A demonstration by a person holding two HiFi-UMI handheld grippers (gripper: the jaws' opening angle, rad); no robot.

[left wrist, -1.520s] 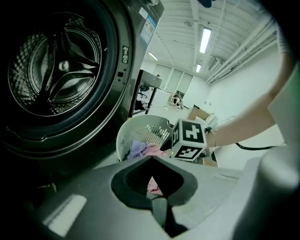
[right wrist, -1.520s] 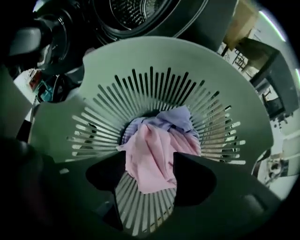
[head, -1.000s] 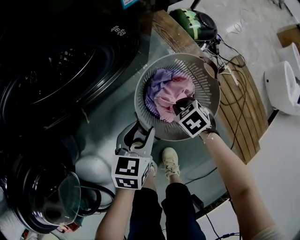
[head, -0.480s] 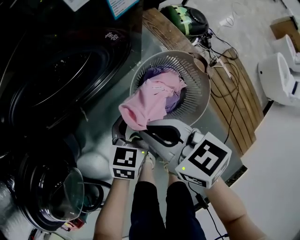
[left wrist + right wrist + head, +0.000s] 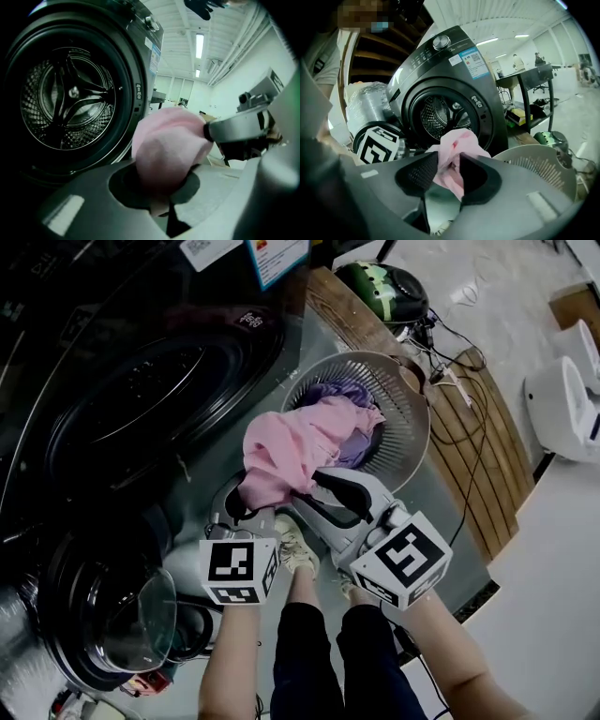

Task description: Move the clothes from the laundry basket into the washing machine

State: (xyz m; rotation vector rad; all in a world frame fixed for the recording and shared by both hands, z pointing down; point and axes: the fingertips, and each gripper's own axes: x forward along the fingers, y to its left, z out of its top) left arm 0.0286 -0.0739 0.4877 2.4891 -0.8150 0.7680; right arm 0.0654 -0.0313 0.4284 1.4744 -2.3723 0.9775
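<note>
Hoisting done: the pink garment point(image 5: 291, 451) has come up out of the laundry basket point(image 5: 418, 427) and now hangs just beside its rim on the washing machine point(image 5: 155, 399) side, pinched by the right gripper point(image 5: 317, 486) and the left gripper point(image 5: 246, 504), so loading's next.

A pink cloth point(image 5: 168, 150) bulges between the left gripper's point(image 5: 161, 206) jaws, a strip pinched low between them. The right gripper point(image 5: 212, 133) touches it from the right. The washing machine point(image 5: 140, 61) gapes open behind.
</note>
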